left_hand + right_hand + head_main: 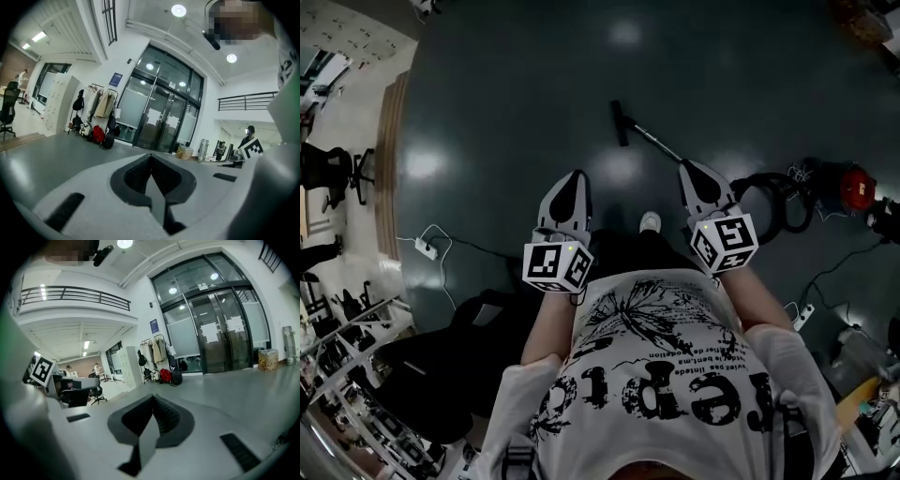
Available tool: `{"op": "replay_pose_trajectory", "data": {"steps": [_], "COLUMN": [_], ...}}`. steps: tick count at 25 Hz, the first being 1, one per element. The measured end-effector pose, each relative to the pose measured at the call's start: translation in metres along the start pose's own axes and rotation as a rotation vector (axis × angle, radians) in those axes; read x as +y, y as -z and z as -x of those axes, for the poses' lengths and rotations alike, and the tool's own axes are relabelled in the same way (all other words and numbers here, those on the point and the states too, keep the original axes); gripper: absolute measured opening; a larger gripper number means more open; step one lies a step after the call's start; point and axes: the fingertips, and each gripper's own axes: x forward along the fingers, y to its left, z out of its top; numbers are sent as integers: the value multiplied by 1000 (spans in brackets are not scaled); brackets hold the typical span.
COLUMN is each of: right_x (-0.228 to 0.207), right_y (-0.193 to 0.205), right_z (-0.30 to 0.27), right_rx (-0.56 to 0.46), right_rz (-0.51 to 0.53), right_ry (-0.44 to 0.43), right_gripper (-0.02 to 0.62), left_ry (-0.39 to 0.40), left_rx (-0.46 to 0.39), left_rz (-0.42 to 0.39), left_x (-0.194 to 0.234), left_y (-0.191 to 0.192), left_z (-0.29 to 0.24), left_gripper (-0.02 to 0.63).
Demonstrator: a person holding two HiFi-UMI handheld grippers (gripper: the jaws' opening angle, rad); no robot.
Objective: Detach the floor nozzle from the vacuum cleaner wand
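Both grippers are held out level over a dark, glossy floor (pixel 516 112). The left gripper (pixel 575 176) and right gripper (pixel 687 167) are tapered grey-white wedges. Each has its jaws pressed together on nothing, the ribbed black pads (pixel 136 174) meeting at a point. The nozzle (pixel 620 123), a short dark bar, lies on the floor ahead, joined to a thin metal wand (pixel 654 142). The wand runs back towards a looped black hose (pixel 780 204) and a rounded red vacuum (pixel 851 186).

The floor (pixel 516 103) was dark, smooth and glossy. The wand (pixel 654 141) looked metallic; the floor nozzle (pixel 620 123) was matt black plastic.
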Motion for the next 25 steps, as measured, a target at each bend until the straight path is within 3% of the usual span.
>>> {"op": "replay_pose_trajectory", "data": {"steps": [5,13,16,20,25], "right_x": [-36,-95,-113,-140,-173], "right_y": [-6,3,22,68,200], "right_z": [-61,-146,-178,-222,-285], "right_rx": [33,73,85,91,149], "right_rz": [-23,-124,-74,21,1], "right_ry": [65,245,262,224,108], "right_gripper": [3,3,3,3,5], "left_ry": [27,172,207,228,238], "left_rx": [80,192,229,270,332], "left_rz": [1,-3,-20,-120,-146], "left_x": [43,111,132,158,201], "left_y": [0,3,23,81,219], "left_z": [-70,-189,-223,-258,-299], "left_gripper": [3,3,3,3,3]}}
